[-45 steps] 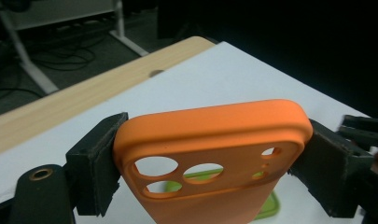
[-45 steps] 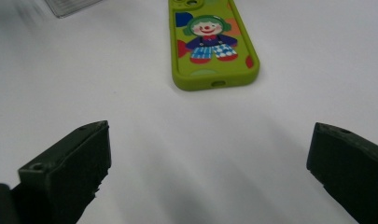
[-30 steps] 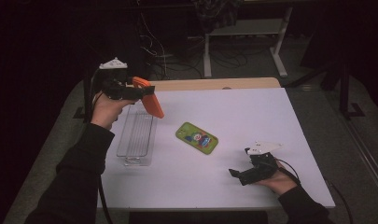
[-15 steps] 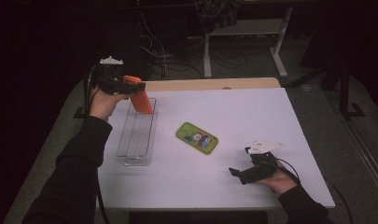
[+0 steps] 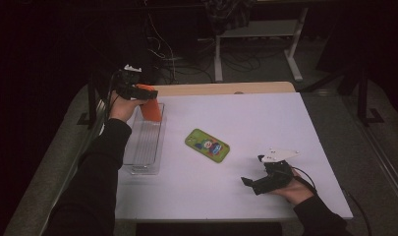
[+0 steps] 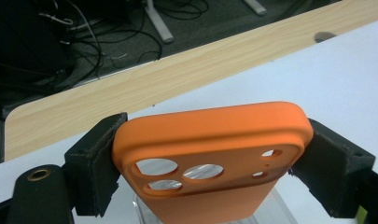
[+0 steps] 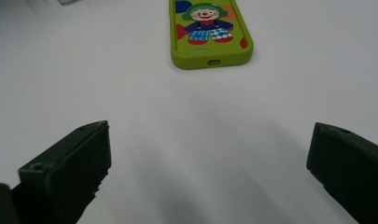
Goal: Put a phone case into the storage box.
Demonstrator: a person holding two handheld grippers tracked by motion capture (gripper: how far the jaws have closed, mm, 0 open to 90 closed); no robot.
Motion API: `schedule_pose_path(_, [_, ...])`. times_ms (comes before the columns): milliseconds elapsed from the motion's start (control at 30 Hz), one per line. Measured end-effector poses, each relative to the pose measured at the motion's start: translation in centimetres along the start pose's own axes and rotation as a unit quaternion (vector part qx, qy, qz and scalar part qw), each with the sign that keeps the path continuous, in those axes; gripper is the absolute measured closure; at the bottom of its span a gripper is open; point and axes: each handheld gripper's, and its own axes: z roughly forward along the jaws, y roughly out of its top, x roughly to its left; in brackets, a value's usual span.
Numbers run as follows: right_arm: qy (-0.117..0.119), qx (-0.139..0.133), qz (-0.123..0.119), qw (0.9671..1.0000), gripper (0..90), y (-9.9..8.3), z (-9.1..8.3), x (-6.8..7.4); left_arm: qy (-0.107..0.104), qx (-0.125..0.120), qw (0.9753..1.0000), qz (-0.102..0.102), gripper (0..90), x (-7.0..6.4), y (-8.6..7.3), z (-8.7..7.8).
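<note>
Over the far left corner of the white bench (image 5: pixel 265 123), the left gripper (image 5: pixel 137 91) is clamped on a plain orange phone case with camera cutouts (image 6: pixel 210 154), held above the far end of a clear rectangular plastic tray (image 5: pixel 145 147). Near the front right edge, the right gripper (image 5: pixel 258 182) rests low on the bench with jaws wide apart, nothing between them. Mid-bench, well apart from both, lies a green phone case with a cartoon clown print (image 7: pixel 207 30).

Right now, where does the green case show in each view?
High view: green case flat mid-table, between both grippers.
Left gripper view: no green case; jaws clamp the orange case.
Right gripper view: top centre, beyond open jaws.
Shared landmark: white table.
</note>
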Motion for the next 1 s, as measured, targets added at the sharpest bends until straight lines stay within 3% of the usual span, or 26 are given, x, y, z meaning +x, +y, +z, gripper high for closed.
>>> schedule_pose_path(167, [0.001,0.0,0.0,1.0,0.0,0.0,-0.1,0.0,0.008,0.009,0.9999,-0.001,15.5,0.4,-0.3,1.0])
schedule_pose_path(667, [0.003,0.002,0.001,1.0,0.0,0.0,0.0,0.0,0.033,-0.015,0.9993,-0.013,13.5,0.2,-0.3,2.4])
schedule_pose_path(1000, [0.005,0.003,-0.006,1.0,0.0,-0.1,0.0,0.1,0.031,-0.032,0.9987,-0.026,10.1,0.5,-0.3,2.4])
